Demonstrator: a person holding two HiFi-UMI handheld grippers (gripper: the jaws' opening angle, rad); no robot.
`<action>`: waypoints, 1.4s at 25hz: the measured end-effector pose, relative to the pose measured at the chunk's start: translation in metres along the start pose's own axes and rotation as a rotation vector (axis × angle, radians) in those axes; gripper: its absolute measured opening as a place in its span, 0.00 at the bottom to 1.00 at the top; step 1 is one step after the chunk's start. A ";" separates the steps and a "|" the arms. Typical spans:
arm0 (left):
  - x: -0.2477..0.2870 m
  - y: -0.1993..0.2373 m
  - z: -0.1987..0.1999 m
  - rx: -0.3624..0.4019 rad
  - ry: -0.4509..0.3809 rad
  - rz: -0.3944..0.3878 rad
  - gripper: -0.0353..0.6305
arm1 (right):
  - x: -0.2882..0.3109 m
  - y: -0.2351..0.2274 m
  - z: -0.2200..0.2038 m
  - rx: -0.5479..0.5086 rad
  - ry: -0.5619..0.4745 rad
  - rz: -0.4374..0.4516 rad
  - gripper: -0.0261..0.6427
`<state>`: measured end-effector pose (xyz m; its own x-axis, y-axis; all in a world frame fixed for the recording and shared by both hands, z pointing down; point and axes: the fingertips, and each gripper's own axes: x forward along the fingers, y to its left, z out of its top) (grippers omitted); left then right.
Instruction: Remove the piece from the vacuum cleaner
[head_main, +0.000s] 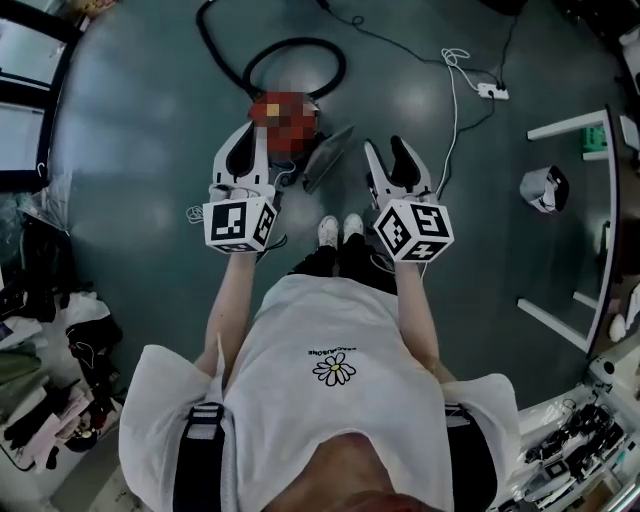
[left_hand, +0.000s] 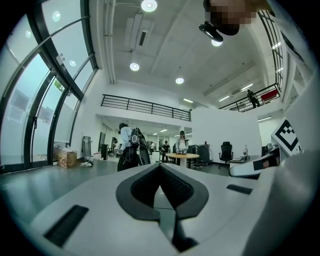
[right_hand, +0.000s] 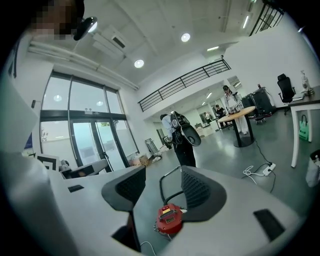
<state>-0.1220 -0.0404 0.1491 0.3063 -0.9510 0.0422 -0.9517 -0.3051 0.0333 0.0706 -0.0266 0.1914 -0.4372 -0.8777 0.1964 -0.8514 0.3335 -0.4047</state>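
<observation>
The red vacuum cleaner (head_main: 284, 100) sits on the dark floor in front of the person's feet, partly covered by a mosaic patch. Its black hose (head_main: 300, 45) loops behind it, and a grey flat piece (head_main: 328, 158) leans off its right side. My left gripper (head_main: 245, 132) hovers just left of the vacuum, and in its own view the left gripper (left_hand: 160, 167) has its jaws closed together with nothing between them. To the right of the grey piece, my right gripper (head_main: 386, 150) is open. Between the parted jaws of the right gripper (right_hand: 162, 187), the red vacuum cleaner (right_hand: 170, 218) shows below, untouched.
A white cable (head_main: 455, 100) runs to a power strip (head_main: 492, 90) at the back right. A white table frame (head_main: 590, 200) and a small white object (head_main: 545, 188) stand to the right. Clutter (head_main: 40, 400) lies at the left. People and a round table (right_hand: 235, 116) are far off.
</observation>
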 end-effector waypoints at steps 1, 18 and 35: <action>0.005 -0.004 0.003 -0.005 0.004 0.001 0.06 | 0.001 -0.004 0.004 0.002 0.007 -0.003 0.37; 0.125 0.022 -0.279 0.167 0.524 -0.195 0.06 | 0.154 -0.132 -0.201 0.686 0.421 -0.013 0.36; 0.157 0.061 -0.542 0.190 0.994 -0.304 0.06 | 0.281 -0.250 -0.465 0.935 0.743 -0.387 0.36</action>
<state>-0.1217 -0.1809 0.6994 0.3279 -0.3902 0.8604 -0.7935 -0.6079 0.0267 0.0263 -0.1965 0.7636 -0.5208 -0.3561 0.7759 -0.5627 -0.5403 -0.6256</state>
